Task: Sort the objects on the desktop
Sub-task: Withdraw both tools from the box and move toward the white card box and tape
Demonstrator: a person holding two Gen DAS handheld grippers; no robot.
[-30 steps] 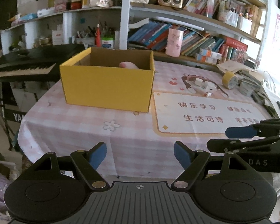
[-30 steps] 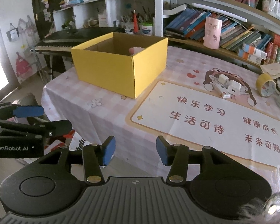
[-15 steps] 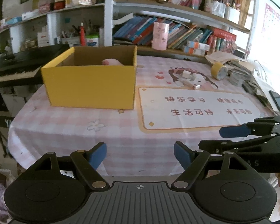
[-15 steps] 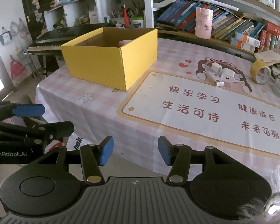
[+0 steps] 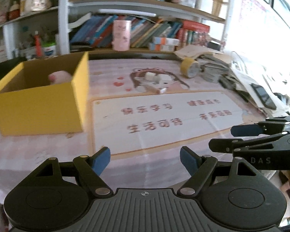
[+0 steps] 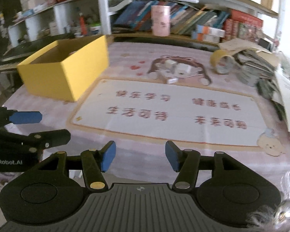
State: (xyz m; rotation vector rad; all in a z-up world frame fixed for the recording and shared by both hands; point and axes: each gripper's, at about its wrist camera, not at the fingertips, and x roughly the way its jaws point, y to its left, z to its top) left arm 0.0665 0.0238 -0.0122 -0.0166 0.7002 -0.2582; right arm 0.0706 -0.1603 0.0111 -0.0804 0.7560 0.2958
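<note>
An open yellow cardboard box (image 5: 38,104) (image 6: 67,73) stands on the left of the table, with a pink object (image 5: 59,77) inside it. Small white items (image 5: 156,83) (image 6: 174,71) lie on the cartoon print farther back, and a roll of yellow tape (image 5: 189,67) (image 6: 222,63) stands to their right. My left gripper (image 5: 145,162) hangs open over the table's near edge with nothing between its blue pads. My right gripper (image 6: 139,158) is beside it; its jaws are opening and hold nothing. Each gripper shows at the edge of the other's view.
A printed mat (image 5: 164,119) covers the middle of the pink checked tablecloth. Stacked papers, notebooks and a dark phone (image 5: 263,96) crowd the right edge. A pink cup (image 5: 121,34) and bookshelves stand behind; a keyboard piano (image 6: 29,48) is at far left.
Both views have swung rightward, so the box now sits farther left and the tape and paper pile nearer centre. The right gripper's pads stand wider apart than before.
</note>
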